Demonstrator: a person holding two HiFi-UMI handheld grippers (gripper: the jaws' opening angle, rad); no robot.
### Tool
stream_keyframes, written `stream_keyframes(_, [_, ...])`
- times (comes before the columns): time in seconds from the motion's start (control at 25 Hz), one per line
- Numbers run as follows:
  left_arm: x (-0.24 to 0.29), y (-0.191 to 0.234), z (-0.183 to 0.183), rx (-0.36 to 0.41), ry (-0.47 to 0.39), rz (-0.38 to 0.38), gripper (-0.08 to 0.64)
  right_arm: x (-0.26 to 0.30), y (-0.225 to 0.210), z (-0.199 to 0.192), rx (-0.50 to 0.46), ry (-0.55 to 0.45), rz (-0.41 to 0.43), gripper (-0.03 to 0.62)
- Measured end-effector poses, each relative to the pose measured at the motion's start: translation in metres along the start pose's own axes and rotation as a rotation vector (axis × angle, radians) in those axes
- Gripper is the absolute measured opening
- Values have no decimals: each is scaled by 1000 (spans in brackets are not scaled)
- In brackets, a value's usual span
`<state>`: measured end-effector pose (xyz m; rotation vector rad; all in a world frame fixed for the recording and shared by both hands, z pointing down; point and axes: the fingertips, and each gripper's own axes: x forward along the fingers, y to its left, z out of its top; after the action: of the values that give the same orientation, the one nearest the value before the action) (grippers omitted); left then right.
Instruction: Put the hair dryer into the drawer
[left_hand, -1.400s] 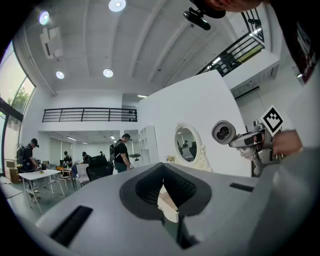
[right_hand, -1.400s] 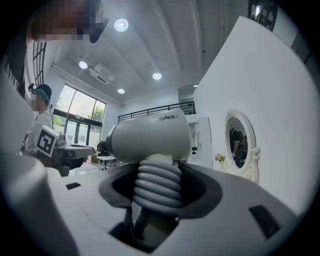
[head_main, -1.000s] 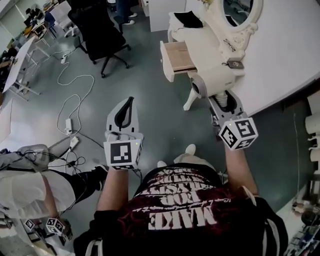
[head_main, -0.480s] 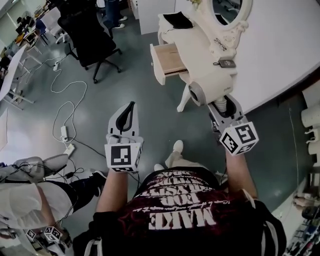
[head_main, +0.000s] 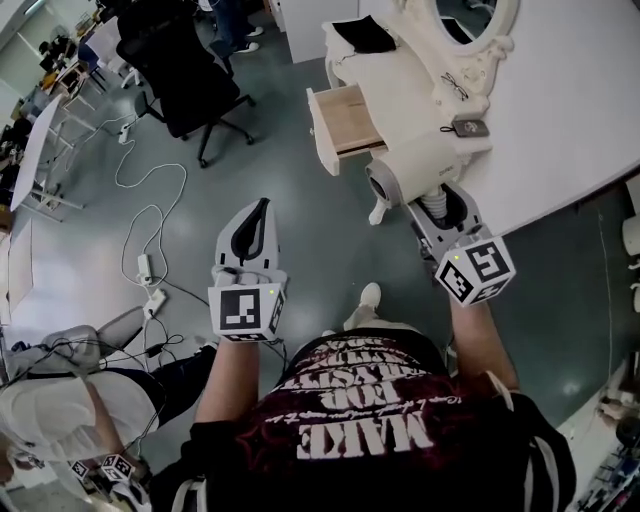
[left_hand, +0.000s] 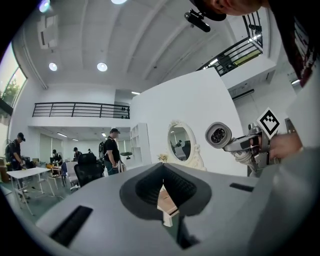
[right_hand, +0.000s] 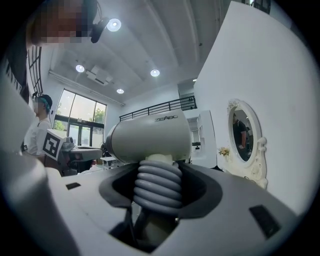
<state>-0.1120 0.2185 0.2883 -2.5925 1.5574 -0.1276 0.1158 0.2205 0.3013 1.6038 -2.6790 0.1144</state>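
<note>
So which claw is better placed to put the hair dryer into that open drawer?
The right claw: it grips the pale grey hair dryer by its ribbed handle and sits nearer the open wooden drawer. The left claw is shut, empty and farther off.

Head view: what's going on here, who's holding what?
A person stands facing a white dressing table with a two-jaw gripper in each hand. The right gripper is clamped on the ribbed handle of a pale grey hair dryer, held in the air beside the table. The table's wood-lined drawer stands open, and the dryer is not yet in it. The left gripper is shut and empty.
</note>
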Motion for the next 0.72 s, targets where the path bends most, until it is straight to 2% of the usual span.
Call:
stream_keyframes(0.4, [42, 21, -15, 3, 41, 49, 5, 45, -34, -10, 3, 18, 40, 230])
stream_keyframes(0.72, [70, 26, -28, 13, 66, 39, 5, 64, -51, -20, 20, 33, 39, 230])
